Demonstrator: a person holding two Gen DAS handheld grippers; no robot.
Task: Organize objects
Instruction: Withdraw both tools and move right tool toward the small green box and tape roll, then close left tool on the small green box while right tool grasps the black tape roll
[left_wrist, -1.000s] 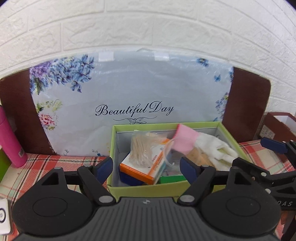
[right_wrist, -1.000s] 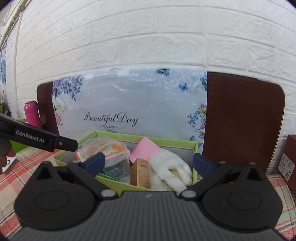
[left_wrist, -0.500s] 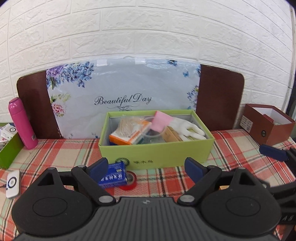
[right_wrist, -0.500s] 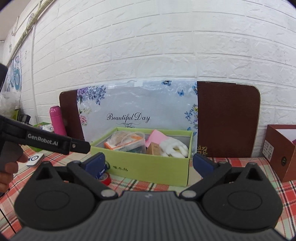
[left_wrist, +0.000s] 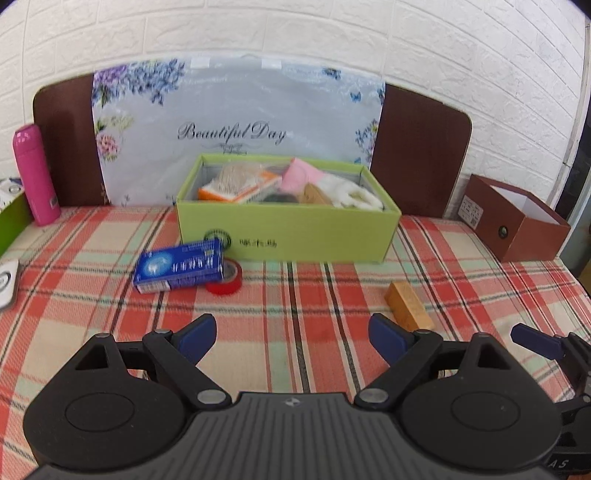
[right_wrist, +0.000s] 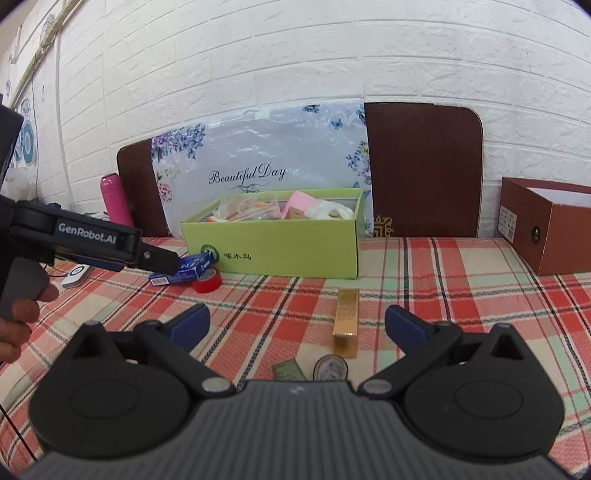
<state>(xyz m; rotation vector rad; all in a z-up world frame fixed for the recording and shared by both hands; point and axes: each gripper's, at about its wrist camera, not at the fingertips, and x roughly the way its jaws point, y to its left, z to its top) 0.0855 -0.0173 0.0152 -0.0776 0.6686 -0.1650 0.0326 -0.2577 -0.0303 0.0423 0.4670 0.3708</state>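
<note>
Both my hands have pulled back from the green box (left_wrist: 288, 232), which filled the frame a second ago and now sits mid-frame on the plaid tablecloth (left_wrist: 332, 295). Left view: my left gripper (left_wrist: 291, 336) hangs low in the frame over bare cloth, its jaws having just been opening, now spread wide with nothing between them. The blue carton (left_wrist: 181, 266) lies left of centre, touching the red tape roll (left_wrist: 225, 277), both just in front of the box. The gold box (left_wrist: 408, 306) lies right of centre, near my right-hand fingertip. Right view: my right gripper (right_wrist: 297, 325) is released too, fingers wide apart, empty. That gold box (right_wrist: 346, 321) lies between them a little ahead, with a coin-like disc (right_wrist: 330, 367) and a small green packet (right_wrist: 288, 371) at bottom centre. The box already holds gloves and packets, so I reckon these loose items go in next, the gold one likeliest.
</note>
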